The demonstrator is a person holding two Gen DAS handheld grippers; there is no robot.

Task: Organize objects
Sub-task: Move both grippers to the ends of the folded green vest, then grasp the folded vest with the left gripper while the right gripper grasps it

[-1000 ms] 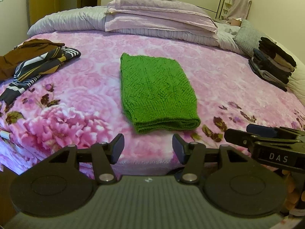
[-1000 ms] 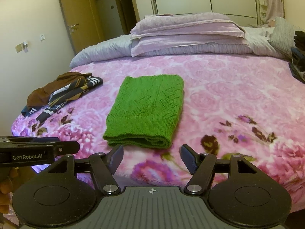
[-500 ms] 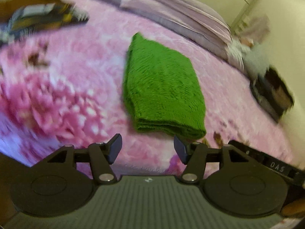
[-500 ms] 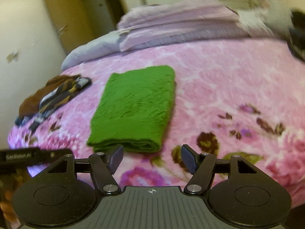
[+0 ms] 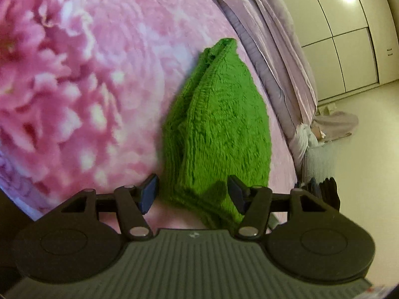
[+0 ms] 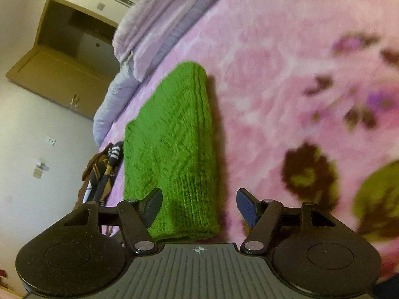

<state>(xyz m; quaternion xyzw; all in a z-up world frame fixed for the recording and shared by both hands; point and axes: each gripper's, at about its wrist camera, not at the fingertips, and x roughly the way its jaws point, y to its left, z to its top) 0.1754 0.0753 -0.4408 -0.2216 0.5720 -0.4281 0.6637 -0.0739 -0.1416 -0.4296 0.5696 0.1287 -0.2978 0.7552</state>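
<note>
A folded green knitted garment (image 5: pixel 219 129) lies on the pink floral bedspread (image 5: pixel 74 87). My left gripper (image 5: pixel 192 194) is open and tilted sideways, its fingers on either side of the garment's near left corner. My right gripper (image 6: pixel 199 206) is open and tilted the other way, its fingers straddling the near right corner of the same garment (image 6: pixel 169 149). Neither gripper has closed on the fabric. The near edge of the garment is partly hidden behind each gripper body.
Folded lilac bedding (image 5: pixel 269 49) lies at the head of the bed. A brown and striped pile of clothes (image 6: pixel 102 172) sits at the bed's left edge. A dark stack of clothes (image 5: pixel 324 191) shows at the right. Wardrobe doors (image 5: pixel 349 37) stand behind.
Both grippers have moved forward and down to the near edge of the green garment and rolled sideways. Their fingers now straddle its two near corners. Both stayed open.
</note>
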